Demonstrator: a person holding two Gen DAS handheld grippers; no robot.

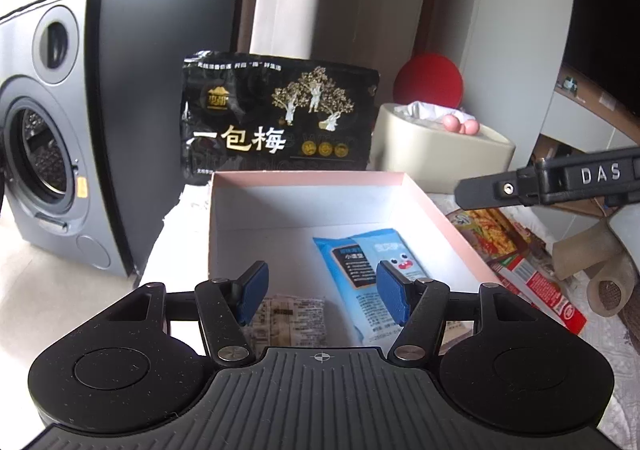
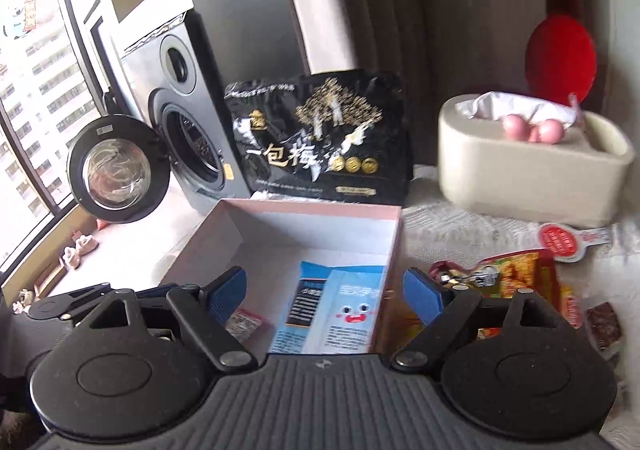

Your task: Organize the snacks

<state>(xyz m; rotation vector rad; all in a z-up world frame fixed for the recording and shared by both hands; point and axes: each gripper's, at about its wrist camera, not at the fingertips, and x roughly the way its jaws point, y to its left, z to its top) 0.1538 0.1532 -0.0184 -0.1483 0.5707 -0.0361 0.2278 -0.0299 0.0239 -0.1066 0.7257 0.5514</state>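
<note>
left gripper [image 1: 322, 292] and right gripper [image 2: 324, 292] spread, empty; glossy blue packet [image 1: 372, 270] flat in square cardboard box [image 1: 304, 178].

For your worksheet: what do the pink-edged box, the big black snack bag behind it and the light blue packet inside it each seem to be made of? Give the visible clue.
Pink-edged box: probably matte cardboard; thin straight walls, crisp corners, no shine.
Big black snack bag: likely glossy plastic or foil film; it is wrinkled and catches white glare in the right wrist view.
Light blue packet: seemingly soft printed plastic film; smooth, with a slight sheen.
</note>
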